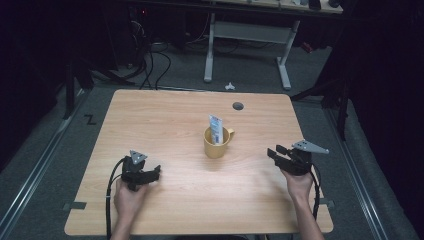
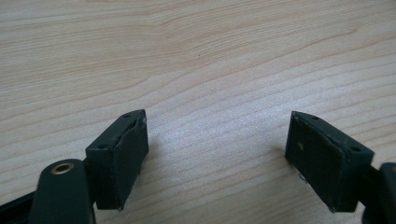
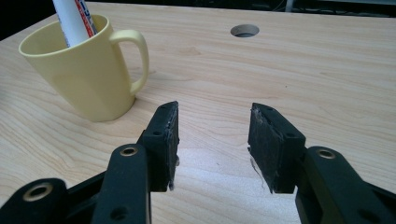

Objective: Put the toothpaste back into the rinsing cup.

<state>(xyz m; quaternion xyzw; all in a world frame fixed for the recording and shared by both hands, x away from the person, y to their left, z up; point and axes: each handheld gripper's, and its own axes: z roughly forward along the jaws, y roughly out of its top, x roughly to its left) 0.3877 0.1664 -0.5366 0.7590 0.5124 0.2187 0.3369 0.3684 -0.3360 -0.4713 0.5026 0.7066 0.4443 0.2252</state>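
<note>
Beside right tongs point(image 3: 212, 140), parted, empty: mug point(image 3: 84, 70) holding tube point(image 3: 72, 18); left tongs point(image 2: 217, 154) wide, bare wood

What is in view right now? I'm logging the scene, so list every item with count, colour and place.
mug: one, yellow, table centre, handle to the right in the high view.
tube: one, white with blue print, upright in the mug.
table: one, light wood, round hole near far edge.
desk frame: one, white, on the floor behind.
cables: several, black, floor at far left.
left gripper: one, black, near left, open, empty.
right gripper: one, black, near right, open, empty.
hands: two, near edge.
</note>
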